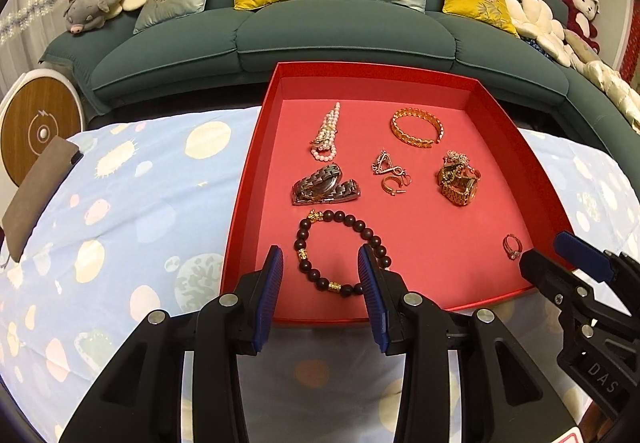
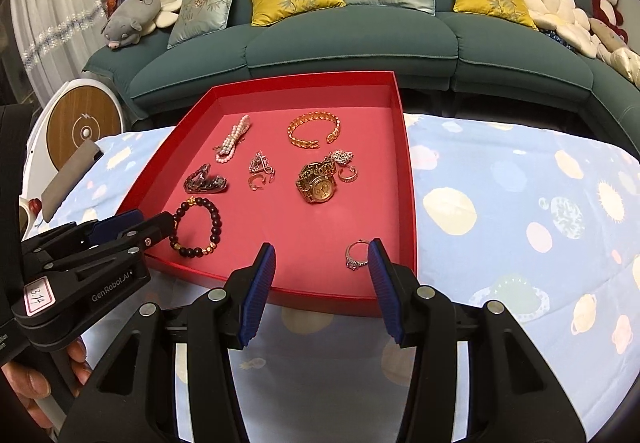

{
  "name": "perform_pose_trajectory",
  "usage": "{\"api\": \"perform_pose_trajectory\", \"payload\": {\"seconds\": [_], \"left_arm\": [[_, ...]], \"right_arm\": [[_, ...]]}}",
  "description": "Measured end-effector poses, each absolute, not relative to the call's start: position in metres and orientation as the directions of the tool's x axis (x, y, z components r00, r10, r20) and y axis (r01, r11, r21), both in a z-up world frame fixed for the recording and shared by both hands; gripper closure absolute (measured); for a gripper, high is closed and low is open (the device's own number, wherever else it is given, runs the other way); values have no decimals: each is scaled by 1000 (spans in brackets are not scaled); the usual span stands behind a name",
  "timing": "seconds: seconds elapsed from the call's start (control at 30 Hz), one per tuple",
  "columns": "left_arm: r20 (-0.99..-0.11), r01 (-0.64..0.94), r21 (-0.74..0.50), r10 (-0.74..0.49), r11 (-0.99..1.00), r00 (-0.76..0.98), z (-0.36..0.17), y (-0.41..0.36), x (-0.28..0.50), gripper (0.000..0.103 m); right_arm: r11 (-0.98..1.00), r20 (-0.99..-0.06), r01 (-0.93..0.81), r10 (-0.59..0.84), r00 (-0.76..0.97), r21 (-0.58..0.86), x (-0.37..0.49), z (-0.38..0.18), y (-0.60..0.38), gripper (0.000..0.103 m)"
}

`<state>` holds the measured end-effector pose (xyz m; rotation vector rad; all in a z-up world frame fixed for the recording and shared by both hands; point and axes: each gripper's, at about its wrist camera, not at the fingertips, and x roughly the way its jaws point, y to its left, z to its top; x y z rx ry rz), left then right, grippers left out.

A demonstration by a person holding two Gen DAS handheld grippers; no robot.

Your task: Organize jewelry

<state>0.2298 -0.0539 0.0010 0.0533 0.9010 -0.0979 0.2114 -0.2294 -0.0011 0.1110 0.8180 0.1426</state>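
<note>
Both tongs hover at the near edge of the red tray [image 1: 256,147], which sits on a spotted blue cloth [image 1: 120,203]; whether a worktop or a bed lies under it, I cannot tell. My left tongs [image 1: 320,263] are released, jaws wide, framing the dark bead bracelet [image 1: 340,251] at the tray's near left. My right tongs [image 2: 322,257] are also released, with the stone ring [image 2: 356,255] just inside the right jaw, near right of the tray.

I judge the sorting barely begun: nothing is gripped and every piece lies loose on the tray floor. The next move likely calls for lowering one set of tongs over its piece and closing gently; the ring is small and lies flat, so it needs a careful pinch.

Count: one bead bracelet, one pearl strand [image 1: 328,131], one gold cuff [image 1: 418,129], one silver watch [image 1: 324,185], one gold watch [image 2: 318,183] tangled with other small pieces, one stone ring, a few earrings [image 1: 390,173] mid-tray.
</note>
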Motion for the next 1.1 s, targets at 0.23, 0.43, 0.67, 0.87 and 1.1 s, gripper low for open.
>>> {"api": "perform_pose_trajectory", "payload": {"seconds": [0.23,0.43,0.67,0.87,1.1], "left_arm": [[-784,108,13,-57,994,618,1,-53,217,66],[-786,117,2,-71,993,615,2,-51,198,66],[-787,130,2,-79,992,612,1,-50,171,66],[-782,137,8,-79,990,618,1,-49,152,66],[-759,107,-74,-125,992,639,17,-41,149,65]], "right_arm": [[986,-720,-80,163,675,148,202,-1,-228,56],[985,-728,-80,167,665,153,187,1,-228,55],[984,-730,-70,169,662,164,165,0,-229,55],[983,-743,-73,176,646,169,146,0,-223,55],[983,-704,-91,177,688,159,138,16,-212,55]]}}
